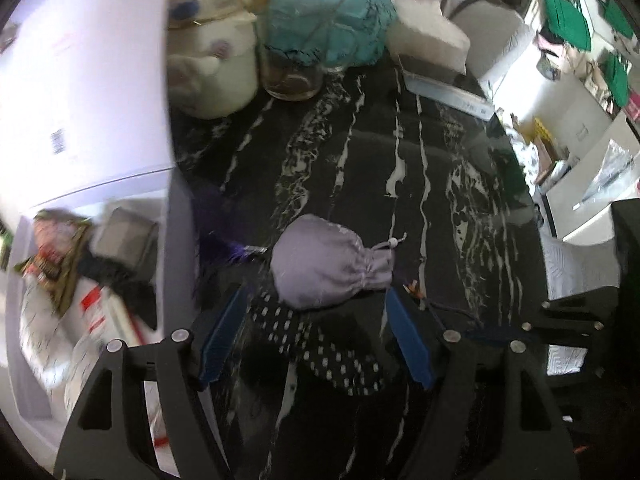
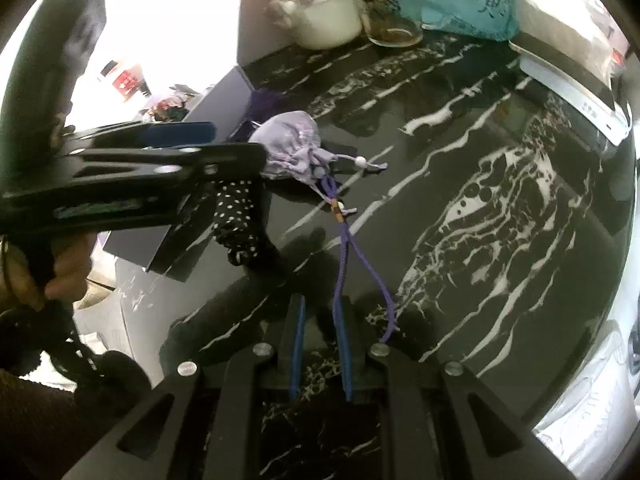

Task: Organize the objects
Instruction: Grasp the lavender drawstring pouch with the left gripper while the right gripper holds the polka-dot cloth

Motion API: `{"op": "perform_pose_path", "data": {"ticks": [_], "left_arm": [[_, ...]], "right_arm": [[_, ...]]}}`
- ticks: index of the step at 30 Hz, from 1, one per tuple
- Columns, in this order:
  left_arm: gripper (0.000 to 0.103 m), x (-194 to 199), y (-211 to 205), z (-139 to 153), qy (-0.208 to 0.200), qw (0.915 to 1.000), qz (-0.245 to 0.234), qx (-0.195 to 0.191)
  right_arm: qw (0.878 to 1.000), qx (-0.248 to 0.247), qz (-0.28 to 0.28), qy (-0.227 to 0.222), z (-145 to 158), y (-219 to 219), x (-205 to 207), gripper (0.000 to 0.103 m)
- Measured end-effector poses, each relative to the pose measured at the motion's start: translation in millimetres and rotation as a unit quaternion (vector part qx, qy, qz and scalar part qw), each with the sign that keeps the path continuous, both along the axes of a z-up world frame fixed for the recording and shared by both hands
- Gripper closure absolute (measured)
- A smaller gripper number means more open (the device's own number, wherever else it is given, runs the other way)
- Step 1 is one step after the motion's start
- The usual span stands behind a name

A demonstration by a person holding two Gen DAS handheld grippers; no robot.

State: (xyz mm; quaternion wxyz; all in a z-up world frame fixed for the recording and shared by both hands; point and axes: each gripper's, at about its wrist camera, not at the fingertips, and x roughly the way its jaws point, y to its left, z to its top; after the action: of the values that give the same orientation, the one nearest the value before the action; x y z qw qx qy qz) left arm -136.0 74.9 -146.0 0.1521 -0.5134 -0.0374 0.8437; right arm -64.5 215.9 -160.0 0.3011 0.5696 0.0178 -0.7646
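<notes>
I see the lilac pouch (image 1: 330, 266) lying on the black marble desk (image 1: 440, 160), just ahead of my left gripper (image 1: 316, 336), whose fingers (image 1: 222, 336) stand wide apart and hold nothing. A dotted cloth (image 1: 320, 344) lies between them, partly hidden under the pouch. The box (image 1: 80, 80) on the left is blurred and I cannot read its contents. Only the right view shows the purple cord (image 2: 344, 264) running from the pouch (image 2: 290, 150) toward my right gripper (image 2: 320, 350). Its fingers are nearly closed; whether they pinch the cord I cannot tell.
</notes>
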Motion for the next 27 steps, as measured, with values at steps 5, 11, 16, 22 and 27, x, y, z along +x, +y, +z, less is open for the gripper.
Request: {"op": "perform_pose_path", "data": {"ticks": [5, 11, 16, 22, 27], "left_arm": [[0.029, -25, 13, -22, -0.022, 0.9992, -0.029, -0.016], [0.021, -43, 24, -30, -0.007, 0.9984, -0.053, -0.021], [0.045, -54, 17, -28, -0.008, 0.9985, -0.053, -0.01], [0.049, -53, 1, -13, -0.003, 0.9989, -0.045, -0.015], [0.049, -52, -14, -3, 0.003, 0.9993, -0.031, -0.022]], "right_arm": [[1.0, 0.008, -0.005, 0.0, -4, -1, -3, 0.088], [1.0, 0.006, 0.002, 0.002, -5, -9, -8, 0.088], [1.0, -0.008, 0.011, 0.013, -1, -18, -13, 0.088], [0.999, -0.026, 0.019, 0.023, 2, -31, -22, 0.058], [0.997, -0.057, 0.038, 0.022, 3, -45, -23, 0.048]]}}
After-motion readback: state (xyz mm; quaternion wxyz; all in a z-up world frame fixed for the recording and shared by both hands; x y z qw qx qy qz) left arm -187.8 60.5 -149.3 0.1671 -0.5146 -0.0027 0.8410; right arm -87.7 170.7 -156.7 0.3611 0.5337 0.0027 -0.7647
